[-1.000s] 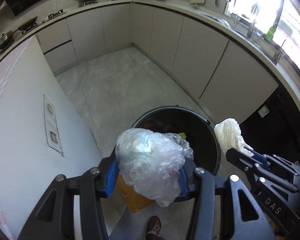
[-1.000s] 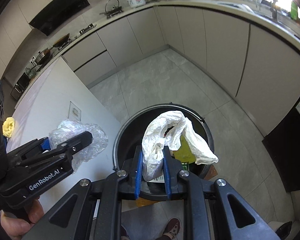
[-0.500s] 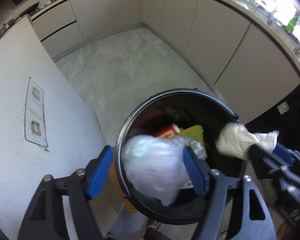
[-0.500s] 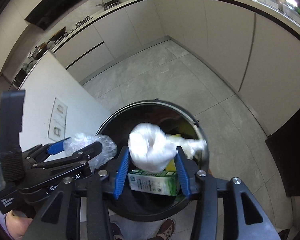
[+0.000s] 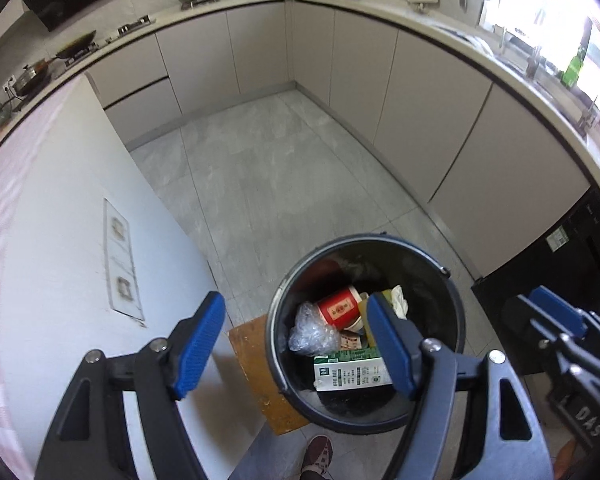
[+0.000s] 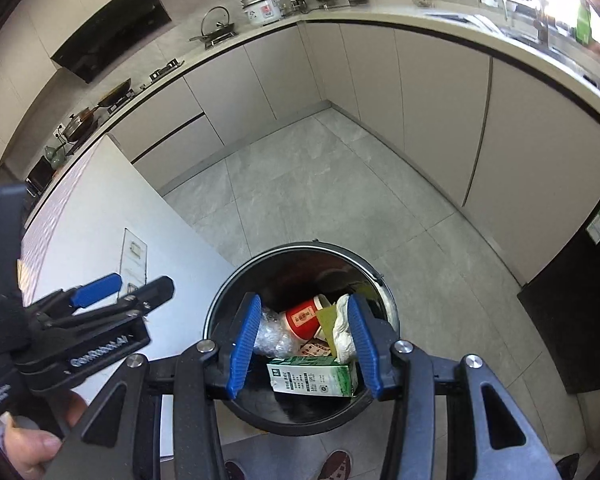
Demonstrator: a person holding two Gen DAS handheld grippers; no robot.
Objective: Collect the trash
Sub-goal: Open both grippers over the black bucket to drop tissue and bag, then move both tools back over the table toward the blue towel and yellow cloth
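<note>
Black bin below right tool, trash inside

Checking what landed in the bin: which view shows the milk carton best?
The right wrist view: the milk carton lies unobstructed between the open fingers. In the left wrist view the carton shows too, but a blue finger pad covers its right end.

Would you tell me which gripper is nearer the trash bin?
Right. The right gripper hangs directly above the trash bin; the left gripper is off toward the counter side, one finger over it.

left hand-held gripper: jaws apart (empty) | right hand-held gripper: jaws apart, empty
</note>
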